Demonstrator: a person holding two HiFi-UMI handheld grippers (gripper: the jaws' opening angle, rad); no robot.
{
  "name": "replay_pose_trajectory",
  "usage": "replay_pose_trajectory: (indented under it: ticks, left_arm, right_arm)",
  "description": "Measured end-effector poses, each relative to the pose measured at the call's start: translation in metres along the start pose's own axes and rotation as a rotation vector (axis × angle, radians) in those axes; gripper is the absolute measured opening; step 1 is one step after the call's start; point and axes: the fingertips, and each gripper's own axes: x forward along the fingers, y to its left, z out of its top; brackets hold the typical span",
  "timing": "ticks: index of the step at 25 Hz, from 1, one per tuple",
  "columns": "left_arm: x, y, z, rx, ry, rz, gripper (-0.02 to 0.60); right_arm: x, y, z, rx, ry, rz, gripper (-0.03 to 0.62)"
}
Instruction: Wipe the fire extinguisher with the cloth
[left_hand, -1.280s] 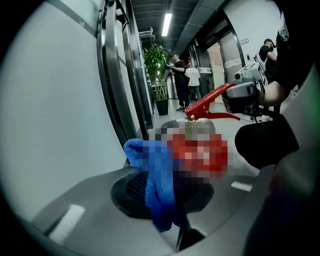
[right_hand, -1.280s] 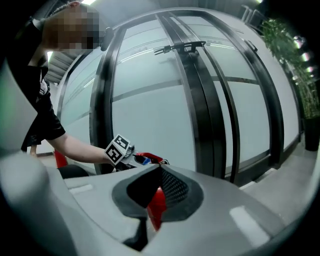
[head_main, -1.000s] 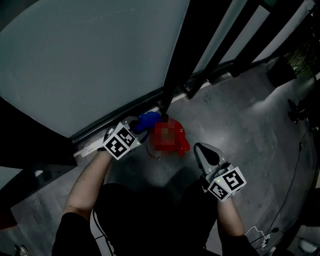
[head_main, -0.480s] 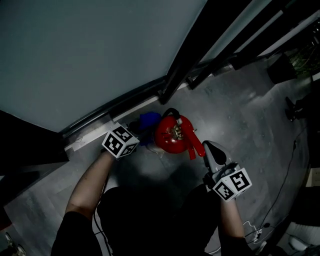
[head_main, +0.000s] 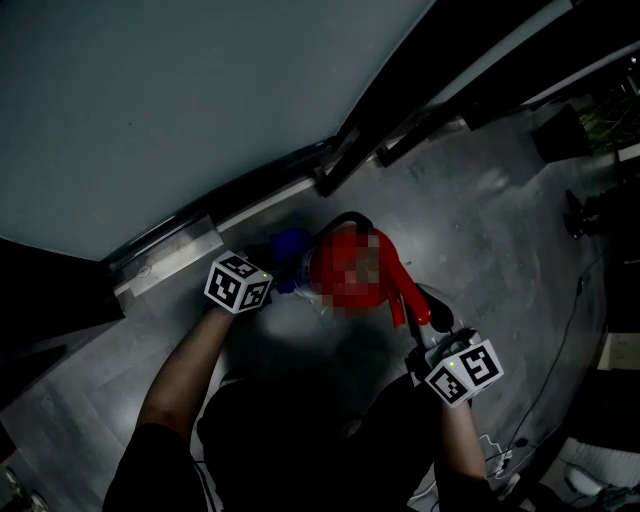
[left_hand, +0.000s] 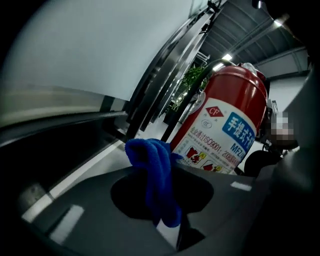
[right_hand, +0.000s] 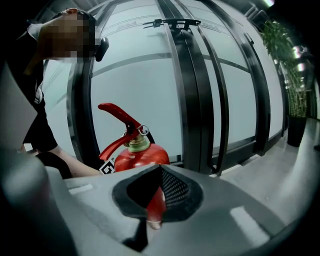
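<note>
Head view: a red fire extinguisher (head_main: 345, 262) stands on the grey concrete floor (head_main: 500, 230) beside a dark-framed glass wall (head_main: 150, 100). The left hand-held gripper (head_main: 268, 268) brings a blue terry cloth (head_main: 290, 244) to its left flank, and the right hand-held gripper (head_main: 432, 318) meets its red lever. Left gripper view: the jaws are clamped on the cloth (left_hand: 156, 180), whose upper fold lies at the label on the extinguisher (left_hand: 227, 125). Right gripper view: the jaws are closed on a red strip of the extinguisher (right_hand: 136, 156).

A pale frosted glass wall (head_main: 160, 100) in black metal frames (head_main: 395, 95) meets the grey concrete floor (head_main: 500, 240); a leafy green plant (right_hand: 287, 60) stands nearby.
</note>
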Motion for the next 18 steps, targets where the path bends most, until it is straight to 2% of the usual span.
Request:
replay_pose_trajectory:
  ticks: [3,9,13,18]
  left_arm:
    - [0.006,0.011,-0.009,-0.123,-0.038,-0.009,0.081]
    - [0.018,0.028,-0.038,-0.433,-0.091,-0.036,0.081]
    - [0.025,0.04,-0.051,-0.508,-0.102,0.007,0.081]
    - [0.016,0.041,-0.061,-0.611,-0.098,-0.026,0.081]
  right_arm:
    - [0.001,-0.002,-0.006,0.004,0.017,-0.01,0.003]
    - [0.004,0.002,-0.011,0.002,0.036,-0.011,0.003]
    - [0.005,0.002,-0.013,0.003,0.041,-0.023,0.003]
    - [0.002,0.003,-0.015,0.0,0.054,-0.024,0.003]
